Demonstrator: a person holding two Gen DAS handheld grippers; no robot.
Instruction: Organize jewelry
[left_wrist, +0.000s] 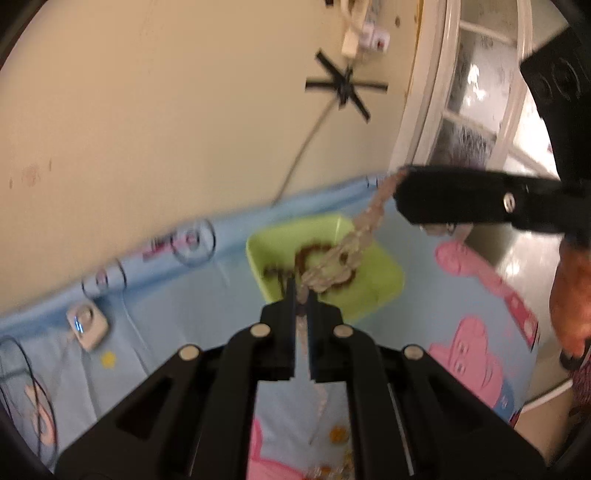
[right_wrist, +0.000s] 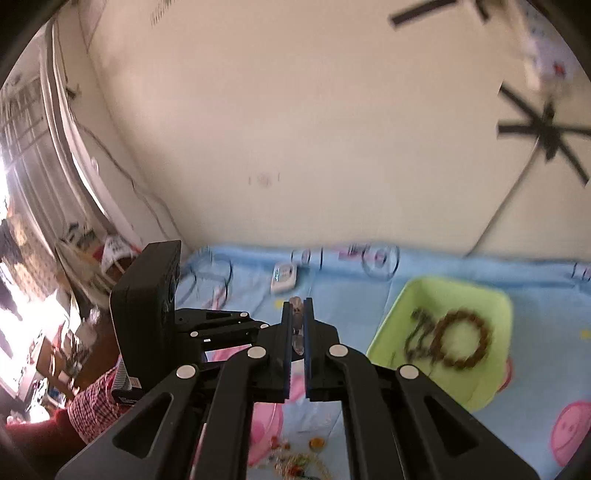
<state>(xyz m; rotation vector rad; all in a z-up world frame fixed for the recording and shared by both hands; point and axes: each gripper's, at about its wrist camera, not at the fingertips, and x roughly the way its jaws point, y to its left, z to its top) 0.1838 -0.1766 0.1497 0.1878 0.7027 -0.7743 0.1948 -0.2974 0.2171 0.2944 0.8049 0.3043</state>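
Left wrist: 
L grip: left gripper (left_wrist: 302, 295) jaws pinched nearly together on one end of a clear, pale-pink beaded strand (left_wrist: 364, 225); loose tail runs back between the fingers.
Strand path: goes up-right across the view, taut-ish, to the right gripper (left_wrist: 406, 199), which clamps the other end.
Tray: lime-green square plastic tray (left_wrist: 384, 284) sits on a light-blue cartoon-print cloth (left_wrist: 184, 291), under the strand; brown bead bracelet (left_wrist: 306, 254) and a dark tangled piece already inside.
Other: small white device (left_wrist: 87, 325) on cloth at left; person's hand (left_wrist: 572, 291) at right edge.

Right wrist: 
R grip: right gripper (right_wrist: 297, 308) fully closed on clear beads, a few poking out at the tips.
L unit: left gripper body (right_wrist: 221, 325) sits left, close by.
Tray: green tray (right_wrist: 399, 332) right of the tips; bracelet ring (right_wrist: 467, 341) clear to see in it.
Loose stuff: more small colourful beads/jewelry (right_wrist: 299, 458) on cloth at the bottom, blurred.

Step, my read: carrying strand to tray w/ both ends held.
Do it well: keep both pinches firm, bring ends together over tray centre, lower so the slack coils inside the rim, avoid dragging it over the bracelet, release low.
Text/brands: none legible; cloth print and device markings too blurred.
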